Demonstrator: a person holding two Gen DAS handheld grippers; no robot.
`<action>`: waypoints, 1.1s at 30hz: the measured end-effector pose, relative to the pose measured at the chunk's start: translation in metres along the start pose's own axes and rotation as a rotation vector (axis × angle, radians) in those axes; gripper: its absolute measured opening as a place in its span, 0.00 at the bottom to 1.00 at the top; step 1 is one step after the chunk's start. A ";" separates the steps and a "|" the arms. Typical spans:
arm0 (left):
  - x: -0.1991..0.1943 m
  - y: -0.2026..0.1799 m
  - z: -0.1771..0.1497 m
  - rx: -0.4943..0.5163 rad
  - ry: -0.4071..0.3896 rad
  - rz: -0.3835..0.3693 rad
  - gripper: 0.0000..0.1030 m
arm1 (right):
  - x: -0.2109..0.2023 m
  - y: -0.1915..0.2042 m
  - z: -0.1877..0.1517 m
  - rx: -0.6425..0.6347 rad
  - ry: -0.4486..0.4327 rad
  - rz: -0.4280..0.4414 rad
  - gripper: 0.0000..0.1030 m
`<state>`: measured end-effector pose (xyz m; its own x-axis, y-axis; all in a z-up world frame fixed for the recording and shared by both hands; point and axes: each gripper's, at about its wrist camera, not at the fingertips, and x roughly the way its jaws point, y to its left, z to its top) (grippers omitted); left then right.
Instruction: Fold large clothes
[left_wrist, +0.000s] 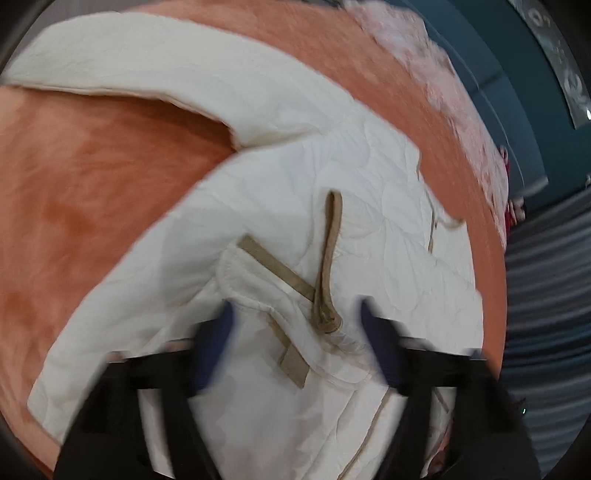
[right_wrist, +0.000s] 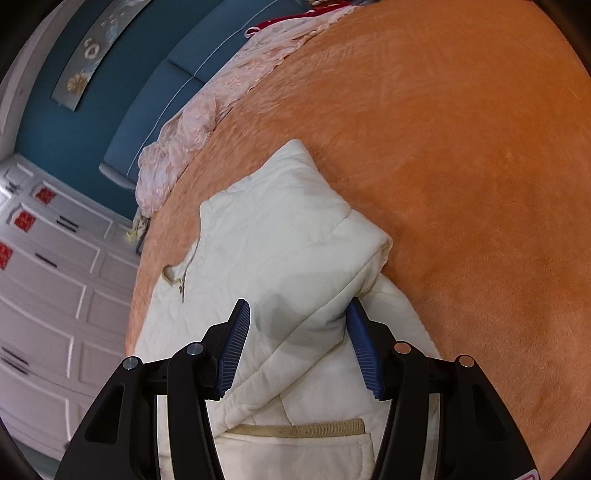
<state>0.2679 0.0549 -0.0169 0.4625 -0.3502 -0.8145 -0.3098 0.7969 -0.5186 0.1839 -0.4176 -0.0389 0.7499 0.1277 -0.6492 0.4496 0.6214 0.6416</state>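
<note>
A cream quilted jacket (left_wrist: 258, 192) with tan trim lies on an orange bedspread (left_wrist: 85, 206). In the left wrist view one sleeve (left_wrist: 147, 74) stretches out to the upper left, and a tan loop (left_wrist: 327, 258) and pocket flap show near the middle. My left gripper (left_wrist: 295, 314) is open just above the pocket area, blurred. In the right wrist view the jacket (right_wrist: 280, 240) has a sleeve folded across the body. My right gripper (right_wrist: 297, 314) is open, its blue pads (right_wrist: 236, 343) either side of the folded sleeve, holding nothing.
A pale pink lacy cloth (right_wrist: 192, 122) lies along the bed's far edge by a blue headboard (right_wrist: 177, 74). White cabinets (right_wrist: 48, 280) stand beside the bed. The orange bedspread (right_wrist: 461, 166) stretches wide to the right of the jacket.
</note>
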 end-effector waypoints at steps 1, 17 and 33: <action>-0.007 0.000 -0.003 -0.014 -0.016 -0.014 0.72 | -0.001 0.000 -0.002 -0.007 0.004 -0.002 0.53; 0.013 -0.057 0.005 0.135 -0.034 0.008 0.76 | -0.005 -0.003 0.004 -0.030 0.012 0.007 0.52; 0.006 -0.059 0.026 0.177 -0.113 -0.008 0.03 | -0.018 0.040 0.017 -0.178 -0.080 0.012 0.11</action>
<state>0.3106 0.0186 0.0156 0.5575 -0.3075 -0.7711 -0.1597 0.8718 -0.4631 0.1968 -0.4077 0.0051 0.7940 0.0788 -0.6027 0.3525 0.7481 0.5622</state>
